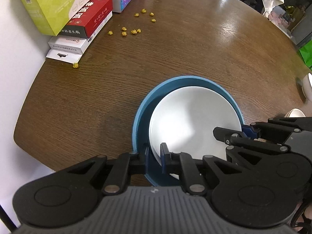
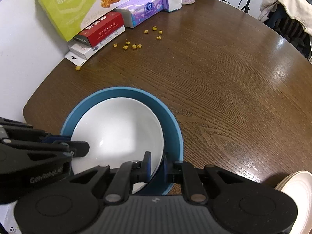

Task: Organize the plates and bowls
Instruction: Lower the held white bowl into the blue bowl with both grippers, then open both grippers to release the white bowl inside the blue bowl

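Note:
A white plate (image 1: pixel 195 120) lies inside a larger blue bowl (image 1: pixel 140 115) on the brown wooden table (image 1: pixel 97 97), near its front edge. My left gripper (image 1: pixel 155 154) is shut on the white plate's near-left rim, with both fingers inside the blue wall. From the other side, my right gripper (image 2: pixel 157 161) is shut on the same white plate (image 2: pixel 117 132) at its near-right rim, within the blue bowl (image 2: pixel 171 120). Each gripper also shows in the other's view: the right gripper (image 1: pixel 247 130) and the left gripper (image 2: pixel 78 146). The plate's underside is hidden.
Stacked boxes (image 2: pixel 97 31) and tissue packs (image 2: pixel 144 9) line the wall at the back left. Several small yellow crumbs (image 2: pixel 134 45) lie scattered before them. A stack of cream plates (image 2: pixel 296 187) sits at the near right. A chair with clothes (image 2: pixel 282 3) stands behind the table.

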Tool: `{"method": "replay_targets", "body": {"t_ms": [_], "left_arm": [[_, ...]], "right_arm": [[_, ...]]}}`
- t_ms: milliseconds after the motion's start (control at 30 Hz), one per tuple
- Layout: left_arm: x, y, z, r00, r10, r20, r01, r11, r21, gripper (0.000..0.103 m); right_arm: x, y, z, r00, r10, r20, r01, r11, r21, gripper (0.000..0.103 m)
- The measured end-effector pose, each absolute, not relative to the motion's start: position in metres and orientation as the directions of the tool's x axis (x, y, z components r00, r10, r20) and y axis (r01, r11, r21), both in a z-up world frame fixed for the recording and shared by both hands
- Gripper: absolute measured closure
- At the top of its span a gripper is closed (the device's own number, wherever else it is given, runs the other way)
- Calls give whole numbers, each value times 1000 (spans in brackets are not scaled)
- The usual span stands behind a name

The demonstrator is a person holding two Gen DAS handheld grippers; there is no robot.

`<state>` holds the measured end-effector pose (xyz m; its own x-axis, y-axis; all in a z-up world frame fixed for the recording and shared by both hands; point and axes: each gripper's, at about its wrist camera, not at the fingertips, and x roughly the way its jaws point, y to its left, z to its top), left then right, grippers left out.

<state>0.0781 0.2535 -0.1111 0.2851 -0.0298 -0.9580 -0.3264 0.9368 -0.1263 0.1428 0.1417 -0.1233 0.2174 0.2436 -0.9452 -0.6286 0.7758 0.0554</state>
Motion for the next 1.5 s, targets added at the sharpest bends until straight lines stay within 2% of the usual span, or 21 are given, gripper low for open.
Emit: {"method": "replay_targets", "body": {"t_ms": [167, 267, 533, 667, 733, 767, 800, 833, 900, 967, 1133, 1267, 1333, 1467, 1500], "left_arm": [[77, 255, -111, 285, -22, -958, -334, 935, -121, 91], [76, 255, -109, 295, -22, -955, -335, 934, -125, 91], [72, 258, -102, 326, -9, -945, -349, 928, -129, 88], [66, 261, -92, 367, -15, -930, -356, 921, -156, 78], [64, 261, -86, 384, 3, -923, -360, 921, -147, 58], [62, 262, -84, 395, 13, -919, -363, 921, -143, 55], [60, 263, -81, 405, 14, -914, -364, 920, -147, 55], [59, 264, -79, 412, 14, -911, -366, 918, -152, 55], [55, 265, -75, 425, 22, -905, -375, 914, -153, 49], [50, 267, -72, 444, 31, -895, -383, 910, -159, 41], [35, 269, -63, 495, 66, -866, -406, 899, -163, 6], [24, 273, -60, 529, 63, -846, -421, 885, -198, 1], [18, 272, -55, 561, 62, -825, -418, 882, -218, 0], [11, 266, -45, 626, 52, -778, -389, 886, -254, 0], [12, 264, -44, 633, 50, -773, -380, 890, -253, 0]], "right_arm": [[144, 142, -123, 214, 242, -946, -626, 778, 58, 90], [145, 141, -118, 219, 259, -941, -622, 780, 70, 85], [144, 136, -114, 225, 272, -936, -617, 783, 80, 86], [142, 130, -105, 236, 302, -924, -614, 783, 99, 83], [142, 125, -100, 236, 328, -915, -611, 782, 122, 77], [141, 123, -97, 237, 341, -910, -610, 781, 134, 75], [140, 121, -94, 241, 353, -904, -610, 779, 142, 69], [139, 118, -91, 248, 361, -899, -609, 780, 145, 59], [137, 113, -85, 272, 374, -887, -606, 782, 144, 50], [136, 106, -80, 283, 392, -875, -598, 786, 158, 47], [133, 85, -73, 324, 400, -857, -560, 812, 167, 21], [128, 61, -66, 363, 409, -837, -514, 837, 186, 20], [125, 50, -61, 391, 412, -823, -496, 847, 188, 15], [121, 25, -54, 451, 406, -795, -440, 876, 198, 12], [121, 20, -53, 459, 403, -792, -425, 882, 203, 7]]}}
